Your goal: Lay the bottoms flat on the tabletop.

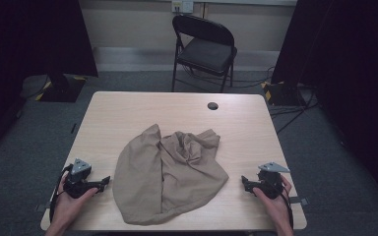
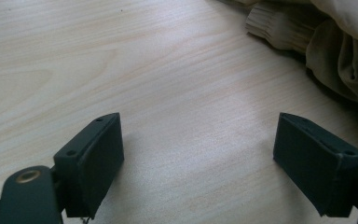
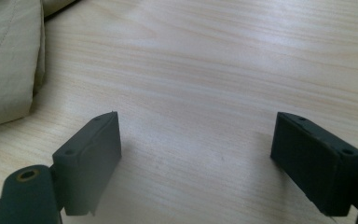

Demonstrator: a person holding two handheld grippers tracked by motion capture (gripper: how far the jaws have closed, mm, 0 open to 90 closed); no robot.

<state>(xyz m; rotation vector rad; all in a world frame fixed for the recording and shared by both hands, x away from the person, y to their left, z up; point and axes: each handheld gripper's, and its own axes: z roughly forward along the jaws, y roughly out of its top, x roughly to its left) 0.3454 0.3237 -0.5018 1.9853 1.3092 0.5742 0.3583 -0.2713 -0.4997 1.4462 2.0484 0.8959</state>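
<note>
A crumpled tan garment (image 1: 170, 174) was spread at the centre of the table (image 1: 128, 105). The left gripper (image 1: 103, 181) and right gripper (image 1: 245, 183) were rested either side, jaws spread, empty. Opposite edges would best be pinched first.

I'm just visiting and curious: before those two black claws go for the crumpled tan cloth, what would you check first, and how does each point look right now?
1. Left gripper jaws open, nothing between them: ok.
2. Right gripper jaws open, nothing between them: ok.
3. Tan cloth lying wholly on the table: ok.
4. Both grippers beside the cloth, not touching it: ok.
5. Ribbed cuff free to grab: cannot tell.
</note>
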